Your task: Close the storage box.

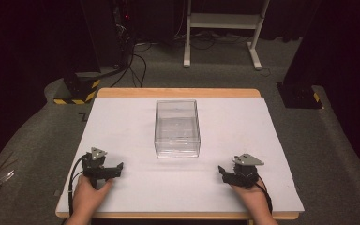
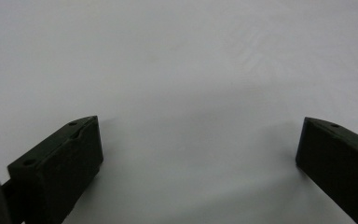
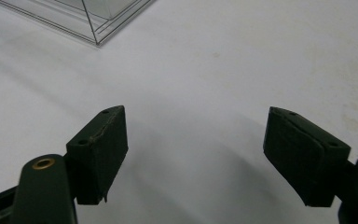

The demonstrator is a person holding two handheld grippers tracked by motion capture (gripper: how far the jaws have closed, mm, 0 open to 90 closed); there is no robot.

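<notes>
White surface carries a clear box in the middle, with left tongs and right tongs spread wide, gripping nothing, near it.

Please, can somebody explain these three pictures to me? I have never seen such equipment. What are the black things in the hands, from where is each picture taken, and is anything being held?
A person sits at a table covered in white. Each hand holds a hand-operated grasping tool with two black jaws. The high view looks down from above: the left claw is at the left, the right claw at the right. The other two pictures come from small cameras riding on the tools, looking along their jaws. Both claws are open and hold nothing. Between and beyond them stands a clear plastic box, which looks empty; its corner also appears in the right gripper view.
</notes>
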